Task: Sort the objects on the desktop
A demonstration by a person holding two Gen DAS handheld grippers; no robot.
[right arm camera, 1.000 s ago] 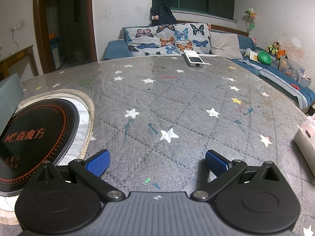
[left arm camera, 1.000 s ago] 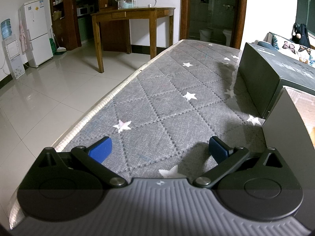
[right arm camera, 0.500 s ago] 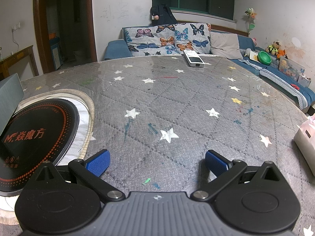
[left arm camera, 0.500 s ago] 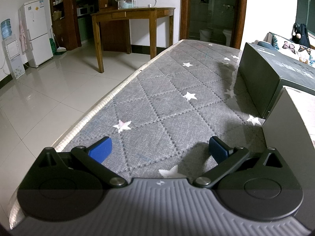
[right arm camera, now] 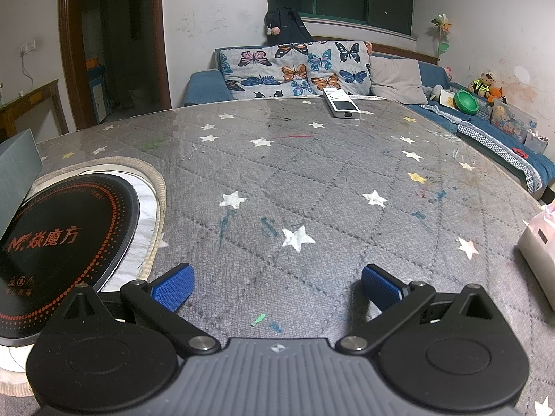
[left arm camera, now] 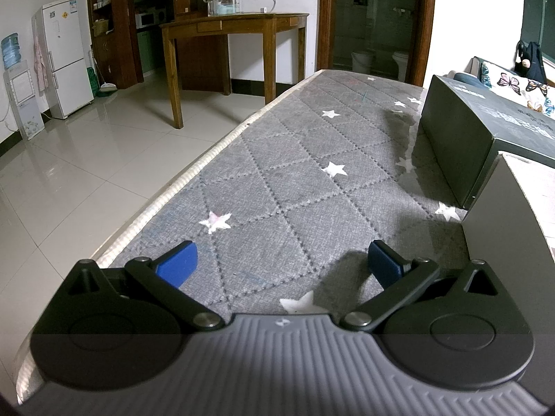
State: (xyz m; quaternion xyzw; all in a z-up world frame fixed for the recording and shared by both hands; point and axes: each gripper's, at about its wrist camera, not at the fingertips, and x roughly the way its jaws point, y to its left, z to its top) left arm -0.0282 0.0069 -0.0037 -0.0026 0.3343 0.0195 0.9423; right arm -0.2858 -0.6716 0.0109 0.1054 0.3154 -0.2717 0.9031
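Two tools hover low over the round desk [right arm camera: 312, 180], which is covered in grey quilted fabric with white stars. The left tool [left arm camera: 279, 265] and the right tool [right arm camera: 275, 286] both have their blue-padded fingers spread wide, holding nothing. One white rectangular remote control [right arm camera: 341, 103] lies at the far edge of the desk. One black round induction hob [right arm camera: 59, 239] sits in the middle, printed "焱魔方" in orange. Two boxes stand just beside the left tool: one dark cardboard box [left arm camera: 475, 135] with writing too blurred to read, and one grey box [left arm camera: 510, 222]. One pale pink box [right arm camera: 539, 253] sits at the right edge.
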